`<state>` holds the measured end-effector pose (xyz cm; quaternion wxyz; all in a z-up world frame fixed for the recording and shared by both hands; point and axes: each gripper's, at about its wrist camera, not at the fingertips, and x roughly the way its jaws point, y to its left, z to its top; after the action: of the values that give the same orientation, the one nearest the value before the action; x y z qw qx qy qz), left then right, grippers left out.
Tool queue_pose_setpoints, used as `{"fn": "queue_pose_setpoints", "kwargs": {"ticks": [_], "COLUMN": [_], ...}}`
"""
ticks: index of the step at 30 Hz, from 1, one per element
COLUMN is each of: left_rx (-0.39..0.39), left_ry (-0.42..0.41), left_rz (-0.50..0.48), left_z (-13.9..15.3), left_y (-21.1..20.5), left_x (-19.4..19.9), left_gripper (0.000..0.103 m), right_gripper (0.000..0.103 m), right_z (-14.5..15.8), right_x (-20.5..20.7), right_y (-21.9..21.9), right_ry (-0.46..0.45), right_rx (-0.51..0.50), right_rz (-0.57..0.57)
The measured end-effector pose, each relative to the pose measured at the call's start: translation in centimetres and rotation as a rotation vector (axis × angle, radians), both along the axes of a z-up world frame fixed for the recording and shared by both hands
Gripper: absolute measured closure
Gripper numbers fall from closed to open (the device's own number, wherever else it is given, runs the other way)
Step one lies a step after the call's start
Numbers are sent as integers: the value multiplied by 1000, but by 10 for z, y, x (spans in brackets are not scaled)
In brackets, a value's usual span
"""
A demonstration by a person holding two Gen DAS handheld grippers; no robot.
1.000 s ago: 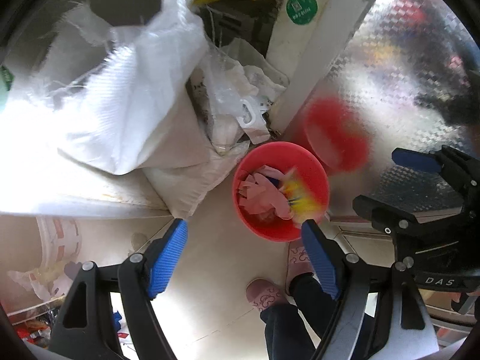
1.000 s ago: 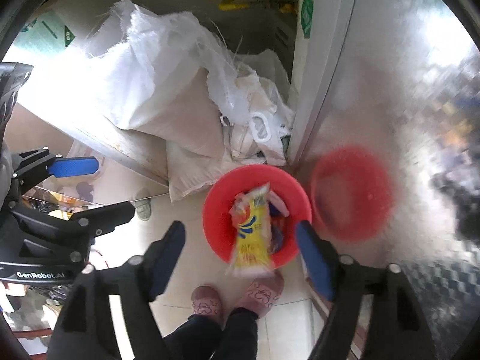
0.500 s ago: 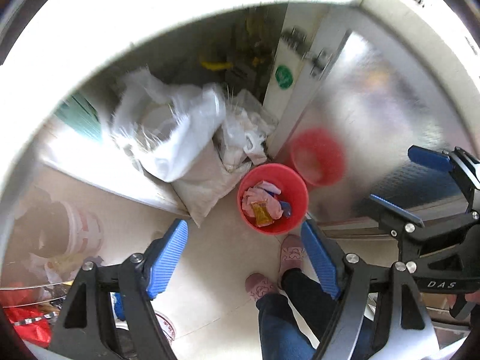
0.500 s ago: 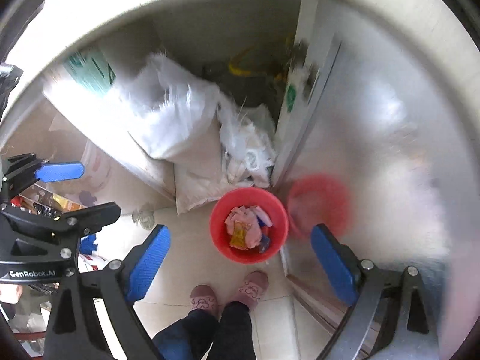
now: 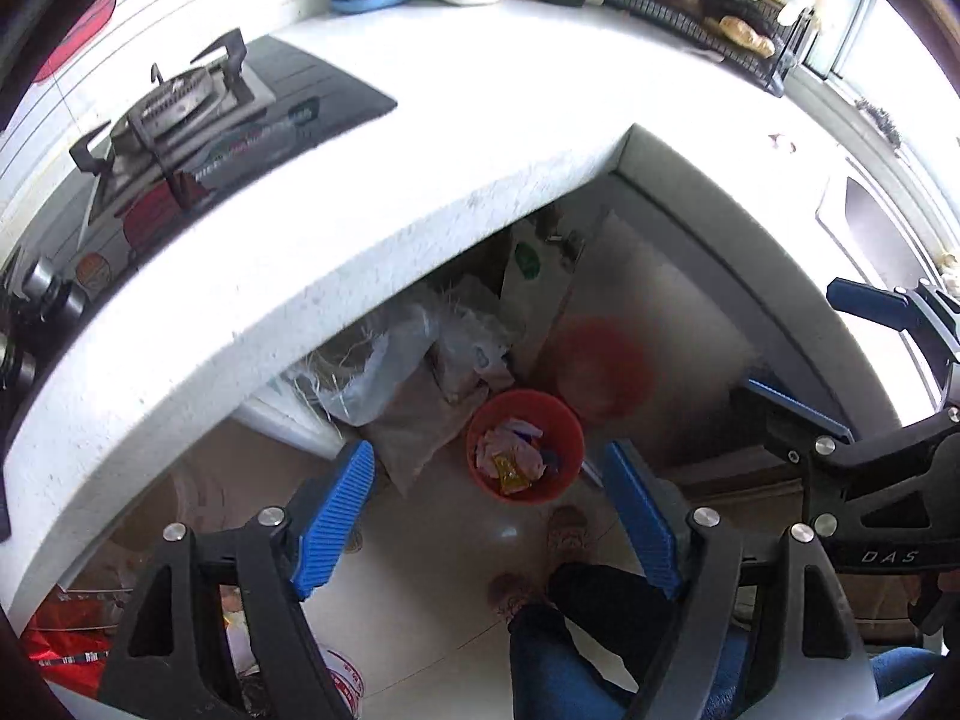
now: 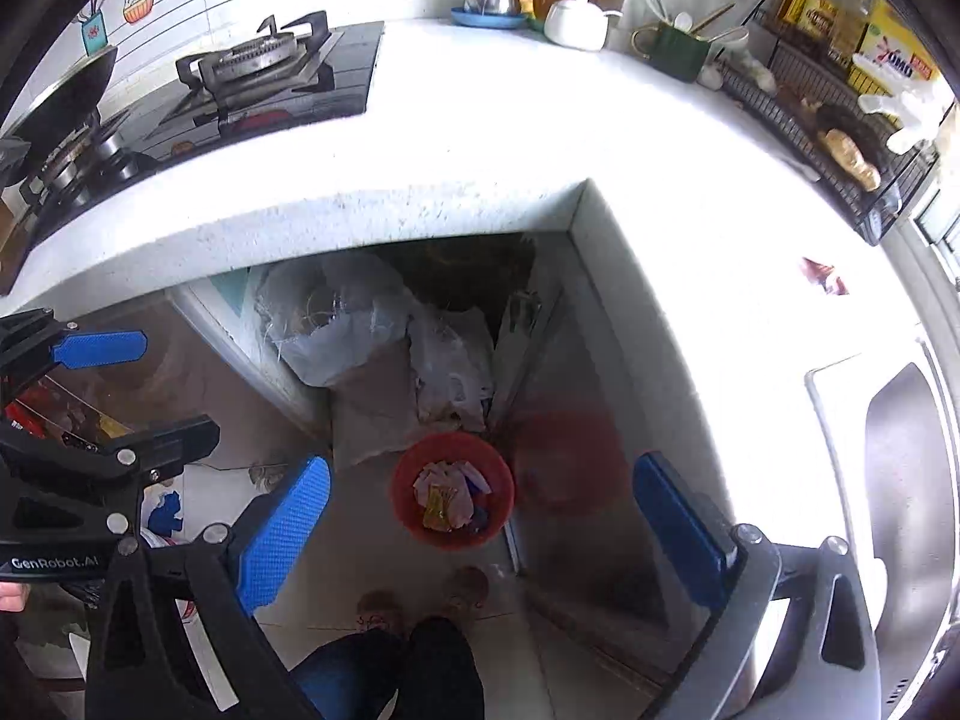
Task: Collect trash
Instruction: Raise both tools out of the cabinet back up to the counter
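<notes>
A red trash bin (image 5: 528,450) stands on the floor far below, also in the right wrist view (image 6: 453,489). It holds pink wrappers (image 5: 510,450) and a yellow snack bag (image 6: 441,504). My left gripper (image 5: 489,510) is open and empty, high above the bin. My right gripper (image 6: 480,528) is open and empty, also high above it. A small reddish scrap (image 6: 825,279) lies on the white countertop (image 6: 480,138) near the sink; it also shows in the left wrist view (image 5: 780,143).
A gas stove (image 6: 258,72) sits on the counter's left. Kettle, pots and a wire rack (image 6: 828,120) line the back. A steel sink (image 6: 906,480) is at right. White sacks (image 6: 384,342) fill the open cabinet under the counter. The person's feet (image 6: 420,600) stand by the bin.
Both grippers rose from just above the bin to above counter height. The yellow snack bag, falling a second ago, now lies in the bin. Countertop, stove and sink came into view.
</notes>
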<state>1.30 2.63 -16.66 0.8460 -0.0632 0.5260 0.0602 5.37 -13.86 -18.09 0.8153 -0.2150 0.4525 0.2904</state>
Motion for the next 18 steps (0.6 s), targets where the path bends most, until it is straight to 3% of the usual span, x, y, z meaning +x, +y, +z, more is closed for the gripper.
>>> {"fn": "queue_pose_setpoints", "kwargs": {"ticks": [9, 18], "left_rx": [18, 34], "left_ry": [-76, -143], "left_rz": [-72, -169], "left_z": [61, 110], "left_y": [-17, -32], "left_x": [16, 58], "left_gripper": [25, 25], "right_gripper": [2, 2], "right_z": [46, 89], "right_x": [5, 27], "right_y": [-22, -35], "right_ry": [-68, -171], "right_rx": [27, 42], "right_rz": [-50, -180]}}
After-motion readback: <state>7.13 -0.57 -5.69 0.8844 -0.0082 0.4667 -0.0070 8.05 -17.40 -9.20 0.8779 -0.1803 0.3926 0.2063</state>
